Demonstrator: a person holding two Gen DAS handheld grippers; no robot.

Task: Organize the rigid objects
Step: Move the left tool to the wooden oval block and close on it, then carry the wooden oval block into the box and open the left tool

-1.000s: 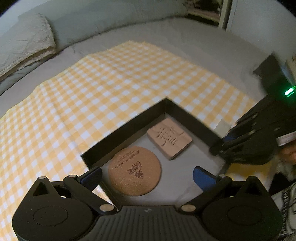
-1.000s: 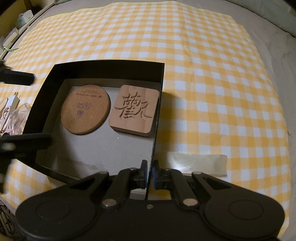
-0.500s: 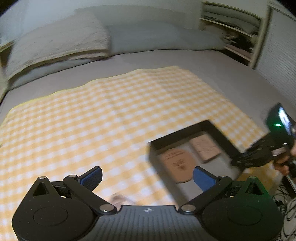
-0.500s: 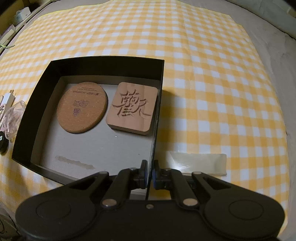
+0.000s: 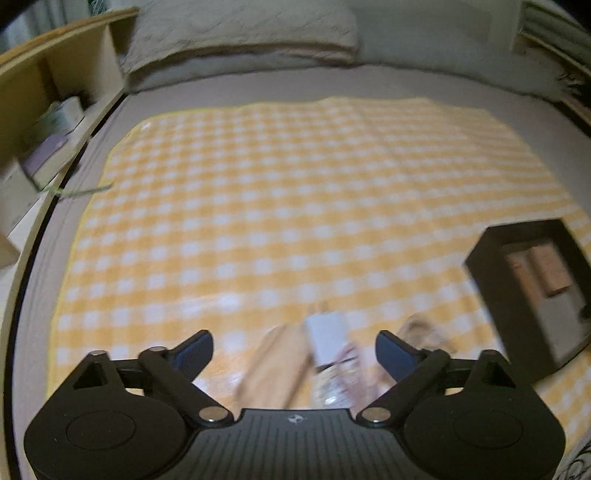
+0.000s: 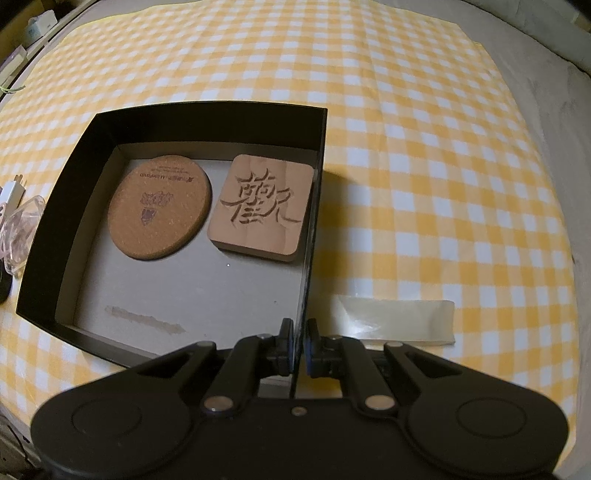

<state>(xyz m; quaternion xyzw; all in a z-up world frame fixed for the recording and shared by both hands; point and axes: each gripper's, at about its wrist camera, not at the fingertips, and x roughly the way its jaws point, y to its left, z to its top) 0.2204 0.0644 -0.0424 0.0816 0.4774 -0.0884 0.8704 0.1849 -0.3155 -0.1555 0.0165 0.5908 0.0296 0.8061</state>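
Observation:
A black box (image 6: 207,110) sits on the yellow checked cloth (image 6: 424,166). Inside lie a round cork coaster (image 6: 160,206) and a square wooden coaster (image 6: 262,208) with a carved character. My right gripper (image 6: 300,345) is shut on the box's right wall near its front corner. My left gripper (image 5: 294,349) is open and empty, above a blurred white charger (image 5: 327,338) and a clear bag (image 5: 334,384) on the cloth. The box shows at the right of the left wrist view (image 5: 487,247). The charger (image 6: 13,190) and bag (image 6: 20,232) also show left of the box.
A strip of clear tape (image 6: 395,323) lies on the cloth right of the box. The cloth covers a grey bed with a pillow (image 5: 240,33) at the far end. A wooden shelf (image 5: 44,110) with small items stands to the left.
My left gripper has swung left away from the box, so the box moved to the right edge of its view; the charger and bag came between its fingers. The right gripper stayed clamped.

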